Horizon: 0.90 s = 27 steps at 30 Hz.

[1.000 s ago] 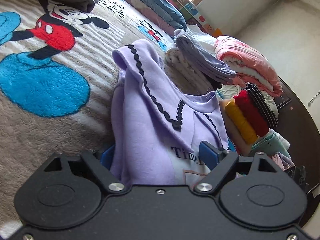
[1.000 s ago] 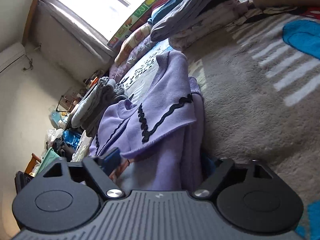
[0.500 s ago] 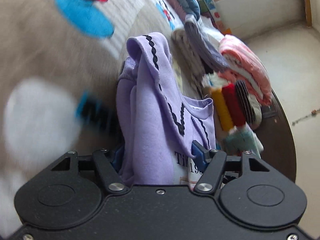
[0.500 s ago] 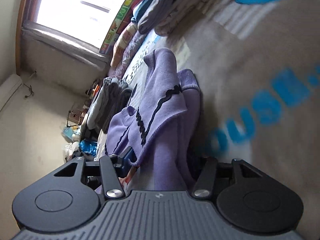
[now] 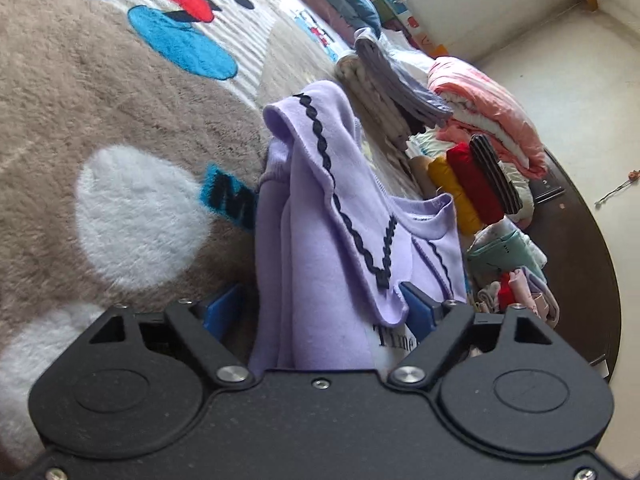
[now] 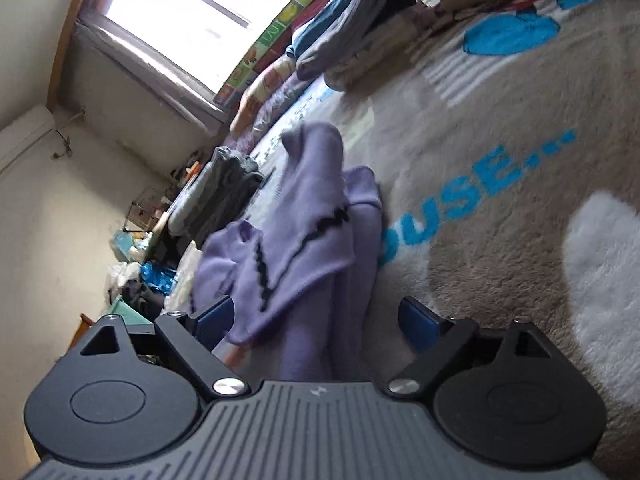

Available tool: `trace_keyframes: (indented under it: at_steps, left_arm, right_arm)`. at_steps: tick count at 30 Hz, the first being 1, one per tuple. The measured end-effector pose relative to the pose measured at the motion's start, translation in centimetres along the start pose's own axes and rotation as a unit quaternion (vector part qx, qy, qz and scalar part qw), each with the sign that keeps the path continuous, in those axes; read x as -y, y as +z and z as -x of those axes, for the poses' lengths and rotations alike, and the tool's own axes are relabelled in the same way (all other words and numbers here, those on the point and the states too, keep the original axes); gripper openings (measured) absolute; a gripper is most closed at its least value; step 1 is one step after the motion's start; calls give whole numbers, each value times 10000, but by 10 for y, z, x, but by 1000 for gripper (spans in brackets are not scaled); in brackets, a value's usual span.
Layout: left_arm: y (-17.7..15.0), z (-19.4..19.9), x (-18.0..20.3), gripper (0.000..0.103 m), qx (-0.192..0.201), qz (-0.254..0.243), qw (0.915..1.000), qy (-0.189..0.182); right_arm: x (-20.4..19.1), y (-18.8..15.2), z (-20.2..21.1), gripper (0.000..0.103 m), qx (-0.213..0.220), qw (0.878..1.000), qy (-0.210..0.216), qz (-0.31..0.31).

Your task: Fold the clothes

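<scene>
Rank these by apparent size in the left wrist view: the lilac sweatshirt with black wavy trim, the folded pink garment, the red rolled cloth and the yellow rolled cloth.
1. Lilac sweatshirt with black wavy trim, though it is nearest the camera.
2. Folded pink garment.
3. Red rolled cloth and yellow rolled cloth: too alike to separate.

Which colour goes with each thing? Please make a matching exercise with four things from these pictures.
Things:
1. sweater
2. wavy trim on its collar
3. fingers of the left gripper
4. folded bedding on top of the pile

Colours:
A. blue
B. pink
C. lilac
D. black

Pairs: 1-C, 2-D, 3-A, 4-B
</scene>
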<state>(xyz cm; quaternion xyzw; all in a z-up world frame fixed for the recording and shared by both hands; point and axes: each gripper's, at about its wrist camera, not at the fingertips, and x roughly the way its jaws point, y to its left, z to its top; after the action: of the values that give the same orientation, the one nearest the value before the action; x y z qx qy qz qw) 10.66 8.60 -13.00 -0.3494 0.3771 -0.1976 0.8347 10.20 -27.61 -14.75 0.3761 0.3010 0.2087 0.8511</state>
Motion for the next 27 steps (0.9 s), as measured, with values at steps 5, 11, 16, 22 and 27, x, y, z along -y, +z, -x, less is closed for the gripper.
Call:
trace_keyframes:
  at_steps: [5, 11, 16, 22, 27]
  left_arm:
    - [-1, -14, 10, 79, 71, -244, 9997, -9]
    - [1, -21, 11, 50, -64, 203, 9993, -312]
    - [7, -15, 31, 48, -149, 473, 9955, -802]
    - [16, -38, 100, 48, -469, 119, 9859, -1603]
    - [30, -95, 188, 48, -954, -385, 9643, -2441]
  right_arm:
    - [4, 0, -20, 84, -71, 9999, 91, 66]
    - [17, -8, -25, 45, 29, 9975, 508, -491]
    - [20, -7, -1, 42, 280, 9895, 901, -1097]
    - [21, 23, 67, 42, 1101, 9735, 1347, -1486]
    - [33, 55, 143, 42, 2135, 9555, 1356, -1518]
